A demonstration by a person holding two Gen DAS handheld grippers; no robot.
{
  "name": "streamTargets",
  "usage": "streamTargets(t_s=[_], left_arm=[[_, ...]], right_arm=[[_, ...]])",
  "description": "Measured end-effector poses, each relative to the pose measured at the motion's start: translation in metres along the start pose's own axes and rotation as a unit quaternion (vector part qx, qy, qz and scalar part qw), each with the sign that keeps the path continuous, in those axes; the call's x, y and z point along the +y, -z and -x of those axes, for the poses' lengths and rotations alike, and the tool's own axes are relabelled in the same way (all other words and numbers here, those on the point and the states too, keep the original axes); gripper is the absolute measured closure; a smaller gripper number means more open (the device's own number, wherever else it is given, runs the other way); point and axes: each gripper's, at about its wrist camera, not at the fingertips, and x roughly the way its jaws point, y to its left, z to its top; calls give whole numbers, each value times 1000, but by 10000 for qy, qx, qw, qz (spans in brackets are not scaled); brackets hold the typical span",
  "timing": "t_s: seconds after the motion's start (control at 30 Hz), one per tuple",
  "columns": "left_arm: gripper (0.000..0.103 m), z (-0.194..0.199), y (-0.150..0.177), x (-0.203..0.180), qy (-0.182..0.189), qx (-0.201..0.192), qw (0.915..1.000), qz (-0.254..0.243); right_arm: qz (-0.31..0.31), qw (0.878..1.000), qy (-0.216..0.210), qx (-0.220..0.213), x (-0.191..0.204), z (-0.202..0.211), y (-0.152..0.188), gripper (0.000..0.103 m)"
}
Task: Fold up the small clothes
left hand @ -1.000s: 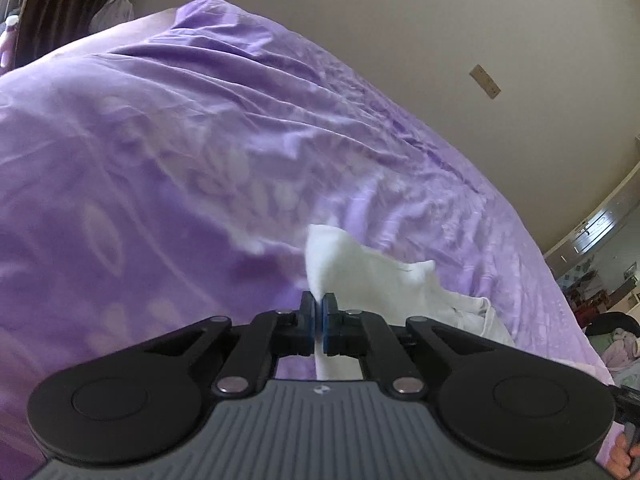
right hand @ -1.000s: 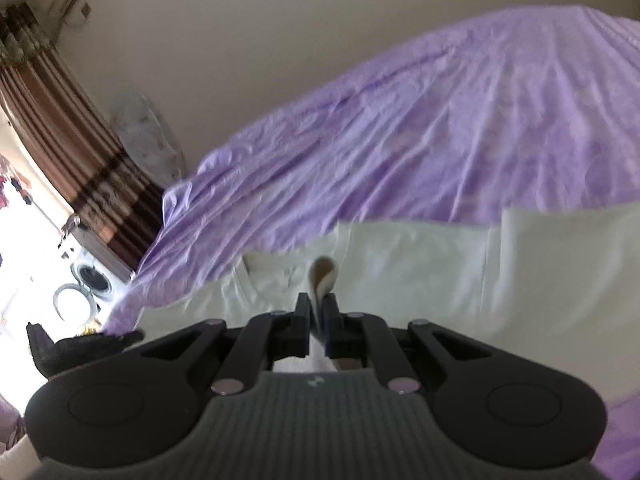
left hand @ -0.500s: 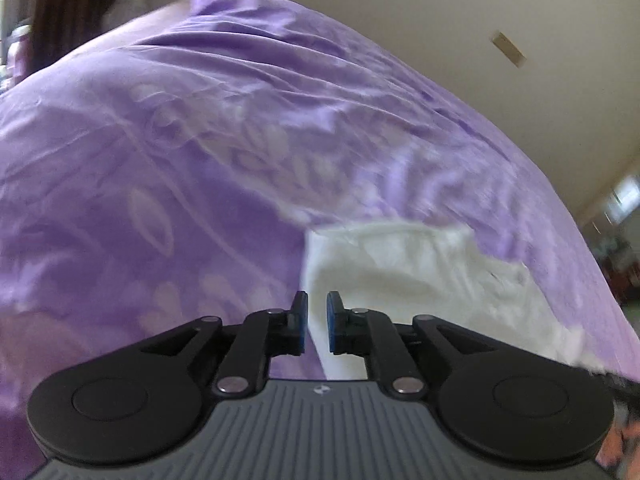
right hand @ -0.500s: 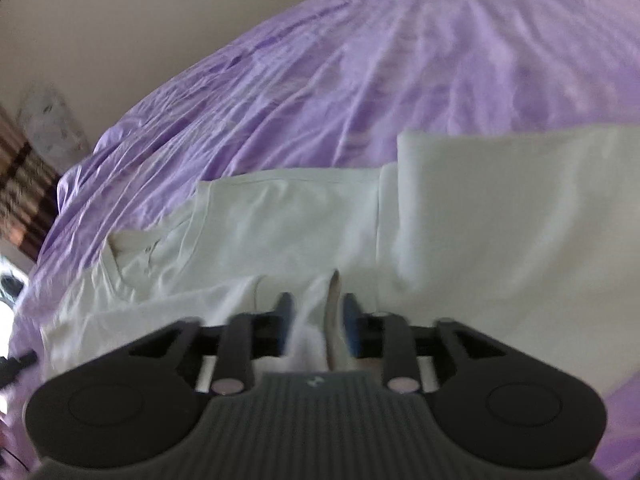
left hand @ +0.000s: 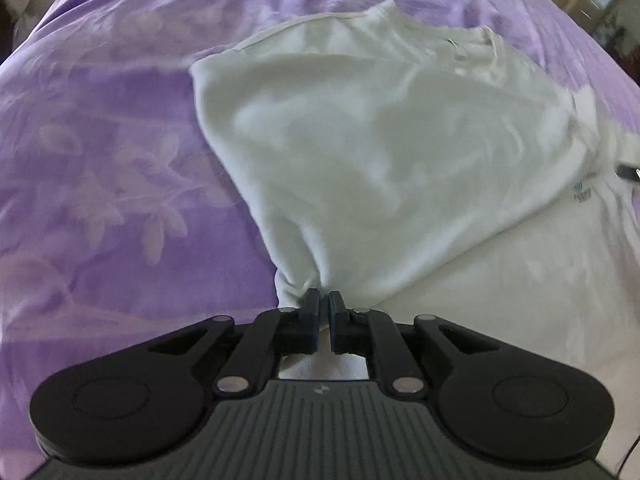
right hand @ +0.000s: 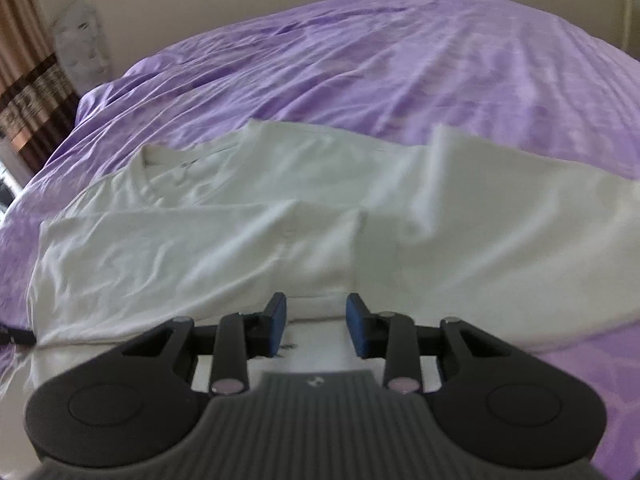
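1. Left wrist view: your left hand-held gripper (left hand: 324, 304) has its jaws nearly together, pinching a bunched corner of the white shirt (left hand: 380, 152).
2. From that pinch a flap of the shirt lies folded across the rest of the garment on the purple bedsheet (left hand: 100, 152).
3. Right wrist view: your right hand-held gripper (right hand: 316, 312) stands spread just over the shirt (right hand: 224, 240), gripping nothing.
4. A striped curtain (right hand: 28, 92) hangs beyond the bed.
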Motion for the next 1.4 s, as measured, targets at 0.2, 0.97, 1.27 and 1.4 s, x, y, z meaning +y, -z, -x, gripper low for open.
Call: streamTargets(t_s=[0.2,0.97,1.27,1.4], left_arm=[[86,42,-6,-9,-306,-444,9985,7],[81,26,-18,-17,-294,-1025,9833,1476],[81,22,-18,-3,-555,-751,9851,1447],[81,24,-17,1,-459,-707,9845,1540]], right_arm=[[-912,9954,228,-180,-74,50,4,60],[-4532,8744,789,-1543,-359,120,51,55],[-4433,8754,1181,-1522,-400,77,38,83],[-3711,9004,1573,-1639,-383,79,14,100]])
